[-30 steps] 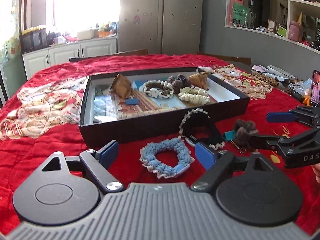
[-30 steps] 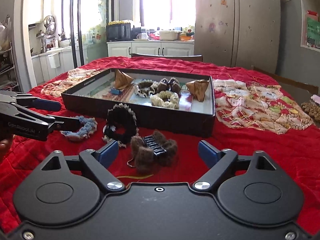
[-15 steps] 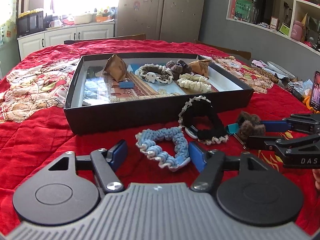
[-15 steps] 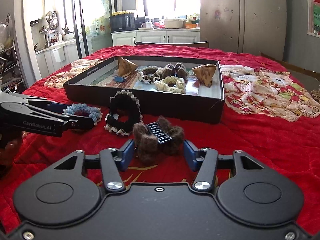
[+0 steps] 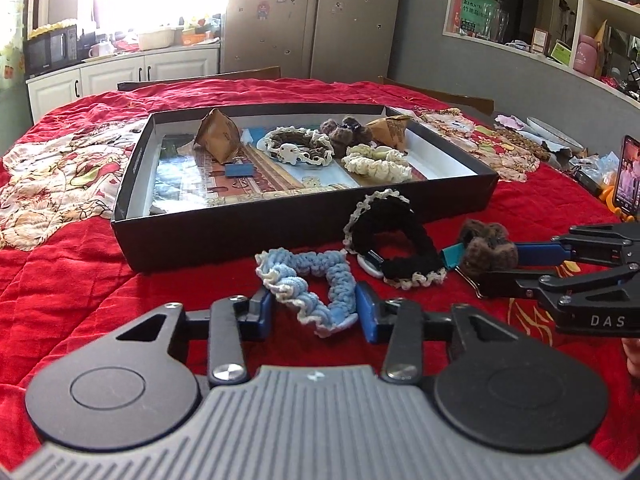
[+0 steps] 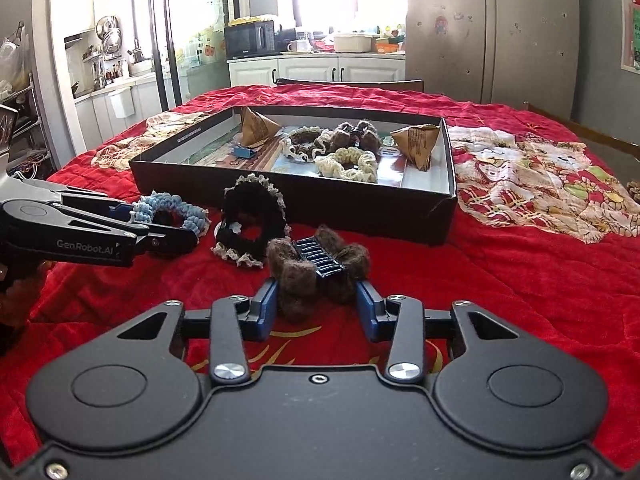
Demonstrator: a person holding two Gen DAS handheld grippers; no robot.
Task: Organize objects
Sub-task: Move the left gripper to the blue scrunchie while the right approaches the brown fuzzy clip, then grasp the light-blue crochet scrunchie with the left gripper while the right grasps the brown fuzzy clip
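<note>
On my left wrist view, the left claw [image 5: 316,312] is clamped on the blue scrunchie [image 5: 308,284]; the black scrunchie [image 5: 394,246] lies just ahead to its right, the black box [image 5: 280,226] beyond.

On my right wrist view, the right claw [image 6: 316,310] grips the brown fuzzy hair clip [image 6: 318,270] on the red cloth [image 6: 520,272].

Hair accessories, loose before black tray [image 5: 280,232]
Blue scrunchie [image 5: 308,292], black lace-edged scrunchie [image 5: 396,248], brown fuzzy claw clip [image 6: 316,272]; all lying flat on red cloth.
</note>
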